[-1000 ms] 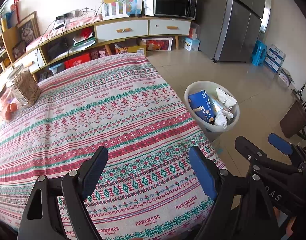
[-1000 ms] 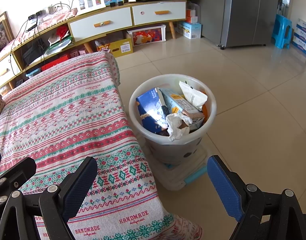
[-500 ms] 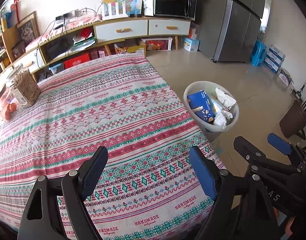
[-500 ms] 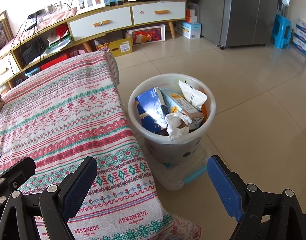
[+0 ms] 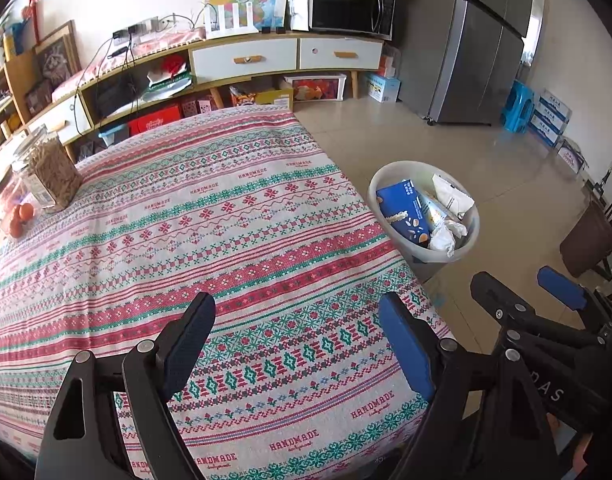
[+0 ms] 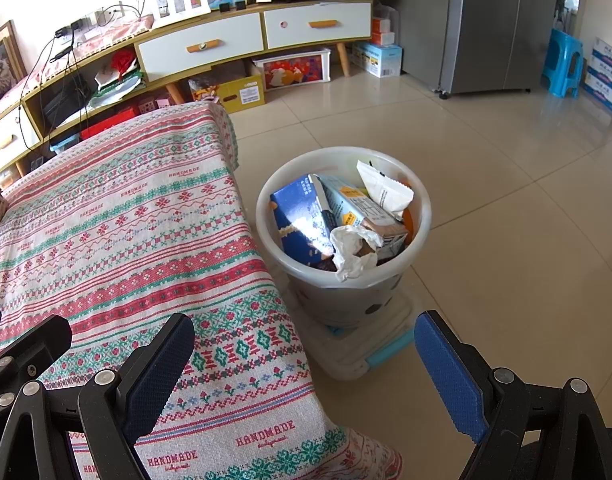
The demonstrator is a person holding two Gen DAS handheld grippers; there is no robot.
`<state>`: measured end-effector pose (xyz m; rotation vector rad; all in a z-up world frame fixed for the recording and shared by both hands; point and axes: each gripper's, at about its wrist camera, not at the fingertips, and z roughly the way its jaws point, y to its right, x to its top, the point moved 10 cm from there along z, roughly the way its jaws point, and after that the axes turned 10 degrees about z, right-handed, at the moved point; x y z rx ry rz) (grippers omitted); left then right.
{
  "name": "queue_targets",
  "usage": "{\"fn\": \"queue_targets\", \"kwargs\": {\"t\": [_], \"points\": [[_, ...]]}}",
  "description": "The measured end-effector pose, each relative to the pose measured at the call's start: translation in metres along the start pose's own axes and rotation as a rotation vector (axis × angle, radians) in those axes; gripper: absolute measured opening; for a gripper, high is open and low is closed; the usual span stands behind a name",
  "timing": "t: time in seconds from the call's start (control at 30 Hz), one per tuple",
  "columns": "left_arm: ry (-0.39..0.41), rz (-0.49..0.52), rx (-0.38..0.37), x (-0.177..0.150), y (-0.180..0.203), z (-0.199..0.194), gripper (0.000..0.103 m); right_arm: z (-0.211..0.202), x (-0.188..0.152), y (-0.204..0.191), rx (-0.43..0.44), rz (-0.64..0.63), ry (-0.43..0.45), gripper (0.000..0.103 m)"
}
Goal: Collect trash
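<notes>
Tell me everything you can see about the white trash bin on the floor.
The trash bin is a round, white, plastic-looking bucket standing upright on a clear lidded box on the tiled floor, right beside the table's hanging cloth. It is full: a blue carton, a lighter carton, a white wrapper and crumpled tissue.

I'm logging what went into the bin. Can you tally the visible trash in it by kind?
In the white bin, as far as shows:
Cartons: 2, dark blue carton and light blue carton
White wrapper: 1
Crumpled tissue: 1
Total: 4 visible; more may lie underneath.
</notes>
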<state>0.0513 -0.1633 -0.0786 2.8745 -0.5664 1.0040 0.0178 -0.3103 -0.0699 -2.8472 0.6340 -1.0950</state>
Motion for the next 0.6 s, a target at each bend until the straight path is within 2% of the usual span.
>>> {"fn": "queue_targets", "kwargs": {"t": [0.6], "points": [[0.002,-0.01,0.003,0.0008,-0.0014,0.0004,0.087,0.0006,-0.0007,0.0006,-0.005,-0.002,-0.001,0.093]]}}
